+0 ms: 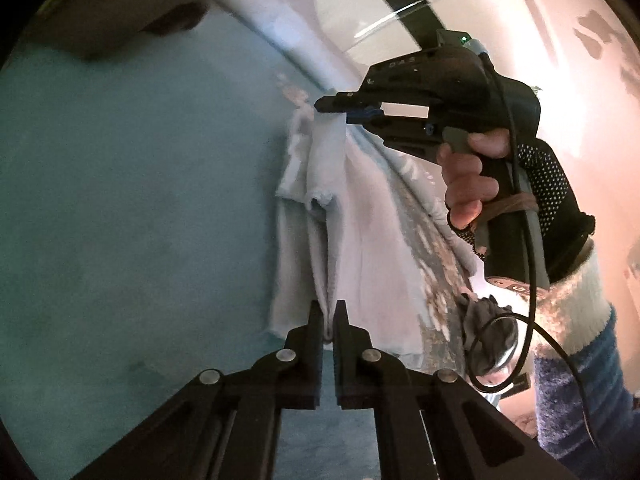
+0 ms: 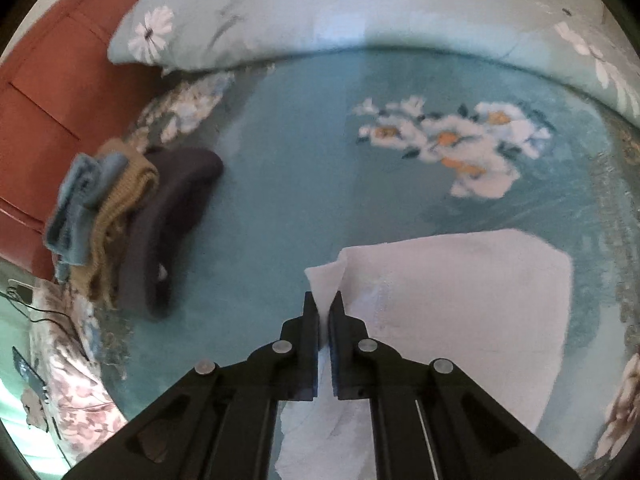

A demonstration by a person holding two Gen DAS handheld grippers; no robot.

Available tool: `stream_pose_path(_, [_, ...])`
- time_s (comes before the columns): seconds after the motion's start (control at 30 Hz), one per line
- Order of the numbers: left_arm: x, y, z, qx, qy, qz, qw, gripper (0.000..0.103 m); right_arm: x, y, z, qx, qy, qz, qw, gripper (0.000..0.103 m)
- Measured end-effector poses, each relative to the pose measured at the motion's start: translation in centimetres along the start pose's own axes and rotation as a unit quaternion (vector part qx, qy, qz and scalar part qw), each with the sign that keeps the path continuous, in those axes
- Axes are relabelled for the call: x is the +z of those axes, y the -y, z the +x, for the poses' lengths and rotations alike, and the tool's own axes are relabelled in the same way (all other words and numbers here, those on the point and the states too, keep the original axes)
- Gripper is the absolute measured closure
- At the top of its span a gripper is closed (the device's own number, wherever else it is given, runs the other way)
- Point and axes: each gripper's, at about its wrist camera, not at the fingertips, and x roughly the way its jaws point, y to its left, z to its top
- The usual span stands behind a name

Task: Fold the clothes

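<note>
White garment: one item, lying partly on the teal bedspread and lifted at two points. The left gripper has its jaws closed on a lower edge of the fabric. The right gripper has its jaws pressed together on a corner of the same garment; in the left wrist view it appears at, pinching the fabric so the cloth hangs stretched between the two tools. One hand in a fingerless dotted glove grips the right tool's handle, with a striped fuzzy sleeve behind it.

Stack of folded clothes at the bed's left side: three pieces counted, one blue, one tan, one dark. It sits well apart from the white garment. One floral quilt lies rolled along the far edge. One red headboard stands behind the stack.
</note>
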Motion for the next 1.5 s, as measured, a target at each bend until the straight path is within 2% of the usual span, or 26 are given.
stream_pose_path(0.13, [-0.5, -0.4, 0.4, 0.004, -0.012, -0.014, 0.9998, 0.099, -0.1, 0.1, 2.8, -0.009, -0.029, 0.005, 1.0, 0.098])
stream_pose_path(0.3, [-1.1, -0.5, 1.3, -0.001, -0.021, -0.026, 0.9994, 0.099, -0.3, -0.2, 3.1, -0.004, -0.037, -0.007, 0.999, 0.093])
stream_pose_path(0.37, [-1.2, -0.4, 1.4, -0.004, -0.022, -0.028, 0.9994, 0.097, -0.5, -0.4, 2.6, 0.014, -0.033, -0.019, 0.999, 0.081])
stream_pose_path(0.4, [-1.2, -0.4, 1.4, -0.005, -0.022, -0.03, 0.9993, 0.096, -0.6, -0.3, 2.1, 0.034, -0.03, -0.021, 0.999, 0.066])
stream_pose_path(0.43, [-1.2, -0.4, 1.5, -0.006, -0.023, -0.031, 0.9992, 0.096, -0.8, -0.3, 1.5, 0.051, -0.026, -0.022, 0.998, 0.06])
stream_pose_path(0.47, [-1.3, -0.5, 1.5, -0.007, -0.023, -0.032, 0.9992, 0.096, -1.0, -0.2, 0.9, 0.069, -0.022, -0.023, 0.997, 0.06])
stream_pose_path(0.57, [-1.2, -0.2, 1.1, -0.008, -0.02, -0.029, 0.9994, 0.094, -2.3, 0.8, -1.5, 0.08, -0.002, -0.026, 0.996, 0.06])
stream_pose_path(0.7, [-0.3, 0.5, -0.5, 0.003, 0.002, -0.005, 1.0, 0.067, -5.5, 4.8, -5.3, 0.098, 0.042, 0.005, 0.994, 0.06])
stream_pose_path(0.87, [0.8, 0.9, 0.5, 0.033, -0.012, 0.013, 0.9993, 0.058, -10.8, 11.3, -7.4, 0.102, 0.063, 0.079, 0.99, 0.056])
stream_pose_path(0.9, [1.0, 1.0, 0.7, 0.039, -0.015, 0.017, 0.999, 0.057, -12.0, 12.4, -7.4, 0.103, 0.061, 0.094, 0.988, 0.056])
stream_pose_path(1.07, [2.1, 1.4, 1.8, 0.068, -0.029, 0.034, 0.9967, 0.057, -18.4, 17.2, -7.4, 0.167, 0.069, 0.181, 0.967, 0.056])
stream_pose_path(1.13, [2.0, 1.6, 2.4, 0.077, -0.036, 0.04, 0.9956, 0.057, -19.9, 17.6, -6.9, 0.181, 0.066, 0.194, 0.962, 0.056])
stream_pose_path(1.23, [1.7, 2.5, 2.8, 0.083, -0.04, 0.049, 0.9945, 0.057, -21.2, 17.0, -6.0, 0.206, 0.056, 0.195, 0.957, 0.055])
stream_pose_path(1.37, [1.4, 3.1, 2.6, 0.092, -0.042, 0.056, 0.9933, 0.059, -21.8, 16.2, -5.5, 0.228, 0.07, 0.198, 0.951, 0.052])
stream_pose_path(1.43, [1.1, 3.3, 2.6, 0.1, -0.038, 0.06, 0.9925, 0.067, -22.1, 16.3, -5.4, 0.235, 0.084, 0.206, 0.946, 0.052])
stream_pose_path(1.5, [0.9, 3.4, 2.8, 0.108, -0.038, 0.057, 0.9918, 0.071, -22.5, 16.9, -5.2, 0.255, 0.094, 0.222, 0.937, 0.052])
